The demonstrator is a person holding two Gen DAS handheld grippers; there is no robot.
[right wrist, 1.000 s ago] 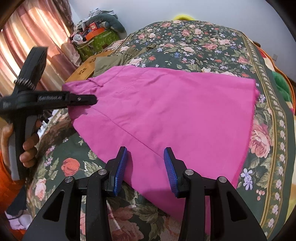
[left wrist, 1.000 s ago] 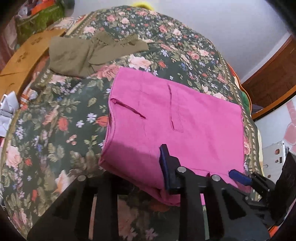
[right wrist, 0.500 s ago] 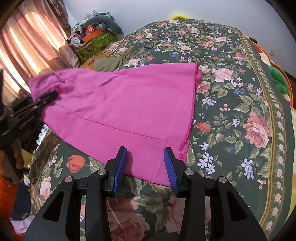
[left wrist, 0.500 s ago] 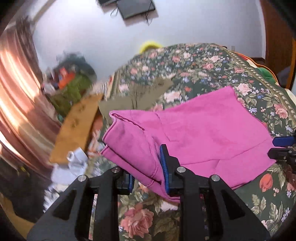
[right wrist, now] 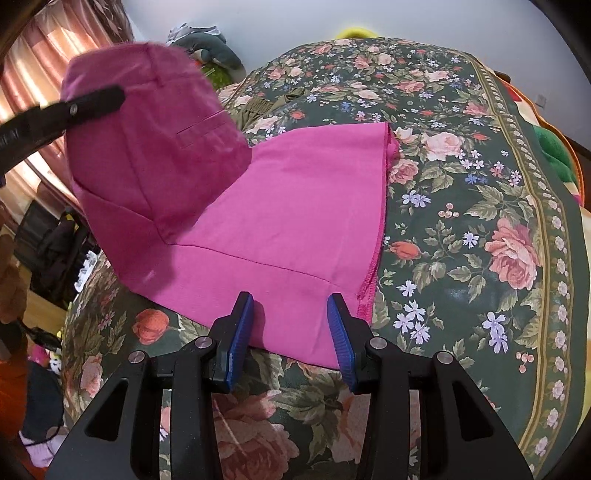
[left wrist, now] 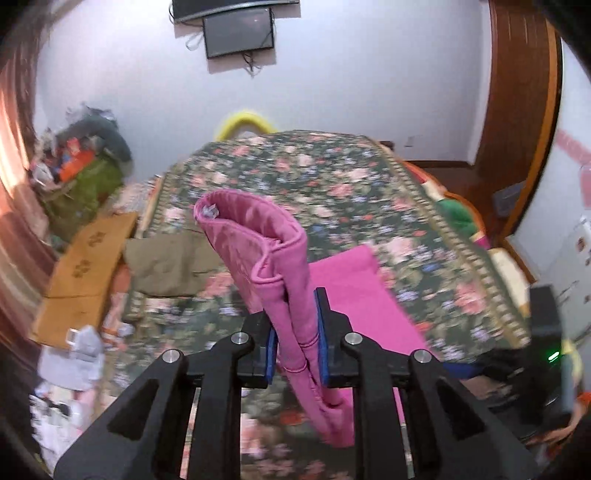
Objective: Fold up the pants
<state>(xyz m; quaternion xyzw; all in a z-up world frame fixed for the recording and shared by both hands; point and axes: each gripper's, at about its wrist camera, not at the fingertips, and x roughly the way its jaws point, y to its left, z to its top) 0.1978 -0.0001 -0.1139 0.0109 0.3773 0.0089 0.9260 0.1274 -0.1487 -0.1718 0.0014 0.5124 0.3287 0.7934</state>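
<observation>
floral bedspread (right wrist: 480,206), dark green with pink roses, fills both my views and carries everything. on it lie the pink pants (right wrist: 295,206), their lower part flat on the cover with the hemmed edge toward the right, while the waist end is lifted off the bed and curls over in the air at the left of my right wrist view. beyond them, near the bed's far left edge, i see an olive garment (left wrist: 170,266) lying flat, apart from the pants. on the wall hangs a dark screen (left wrist: 238,31).

my left gripper (left wrist: 295,332) is clamped narrow on a thick bunch of the pants' waist end, blue pads pressing the fabric from both sides, the waistband standing up above the fingers and a fold drooping below them. my right gripper (right wrist: 291,325) is spread wide, its fingers hovering at the near edge of the flat part; whether the tips touch the cloth i cannot tell.
</observation>
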